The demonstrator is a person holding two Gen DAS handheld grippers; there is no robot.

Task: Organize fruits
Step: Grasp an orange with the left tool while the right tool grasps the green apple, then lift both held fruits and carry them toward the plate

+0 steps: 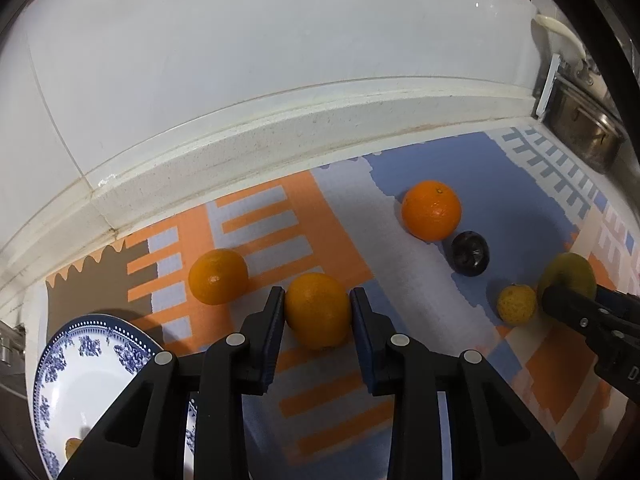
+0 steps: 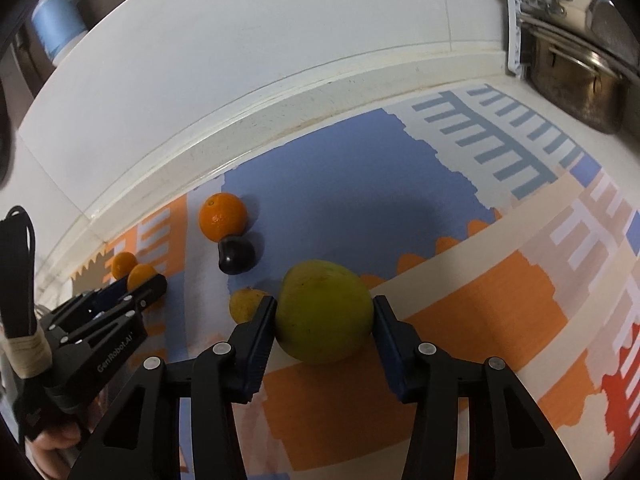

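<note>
My left gripper is shut on an orange that rests on the patterned mat; both pads press its sides. A second orange lies just left of it, and a third orange lies farther right beside a dark plum. My right gripper is shut on a large yellow-green fruit, also on the mat. A small yellow fruit sits just left of its left finger. The right wrist view shows the left gripper at the far left, around its orange.
A blue-and-white plate stands at the mat's left end, with a bit of yellow fruit on it behind my gripper. A metal pot sits at the back right corner. A raised white ledge and tiled wall run along the back. A hand holds the left gripper.
</note>
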